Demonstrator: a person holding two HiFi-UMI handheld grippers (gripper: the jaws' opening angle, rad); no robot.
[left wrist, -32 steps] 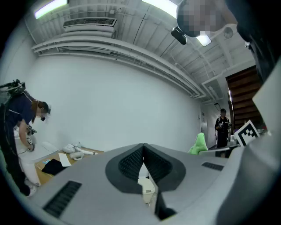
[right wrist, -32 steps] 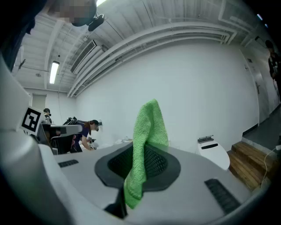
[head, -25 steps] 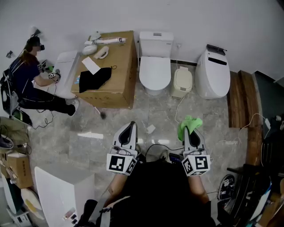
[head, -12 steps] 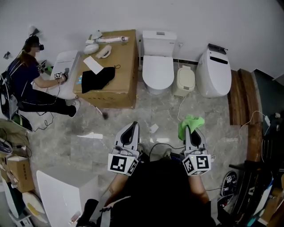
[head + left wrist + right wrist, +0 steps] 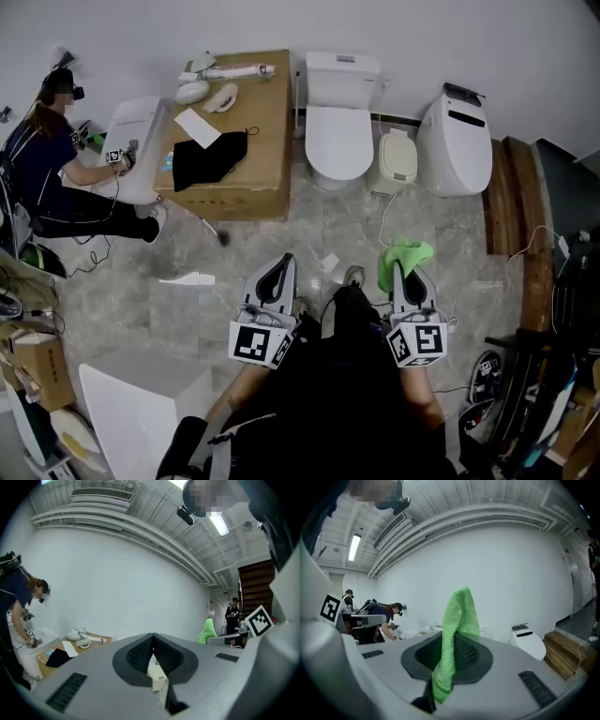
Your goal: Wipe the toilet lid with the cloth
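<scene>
A white toilet with its lid [image 5: 339,142] down stands against the far wall, well ahead of both grippers. My right gripper [image 5: 405,272] is shut on a green cloth [image 5: 401,260], which sticks up out of the closed jaws [image 5: 454,639]. My left gripper [image 5: 273,274] is held beside it, shut with nothing between its jaws [image 5: 153,653]. The cloth also shows in the left gripper view [image 5: 206,631], off to the right.
A large cardboard box [image 5: 236,141] with a black cloth and white parts on top stands left of the toilet. A small beige bin [image 5: 398,159] and a second white toilet [image 5: 456,145] stand to its right. A person [image 5: 52,164] crouches at far left. Cables cross the marble floor.
The view has shifted forward toward the toilets. Both grippers keep their places and grips. A foot now shows between them.
</scene>
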